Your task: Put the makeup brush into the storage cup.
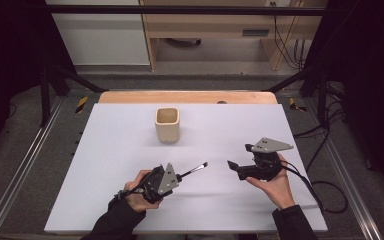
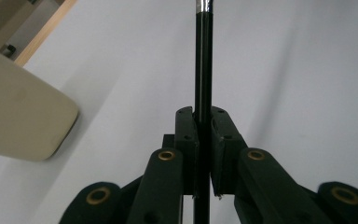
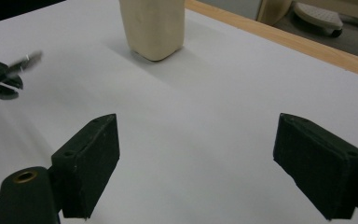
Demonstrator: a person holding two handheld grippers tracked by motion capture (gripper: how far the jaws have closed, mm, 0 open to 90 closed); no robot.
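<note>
grippers are sitting near the front edge of the white table (image 1: 105,165), one in each of the person's hands. left gripper (image 1: 180,176) is pinching its jaws tight on the black handle of a slim brush (image 1: 194,170), and in the left gripper view the handle (image 2: 203,70) is running straight out between the two pads. the brush's long axis is pointing right and slightly away toward the far edge, with its metal collar and tip hanging just short of the right gripper (image 1: 231,165). right gripper is holding nothing, its jaws standing wide apart. farther back, toward the middle of the far edge, a cream square-mouthed cup (image 1: 167,124) is standing upright, open at the top and seemingly empty, though its bottom is too dim to be sure. it is lying beyond and left of the brush tip, somewhat nearer the left hand, so a drop-in would probably be calling for that hand to swing the tip round.
</note>
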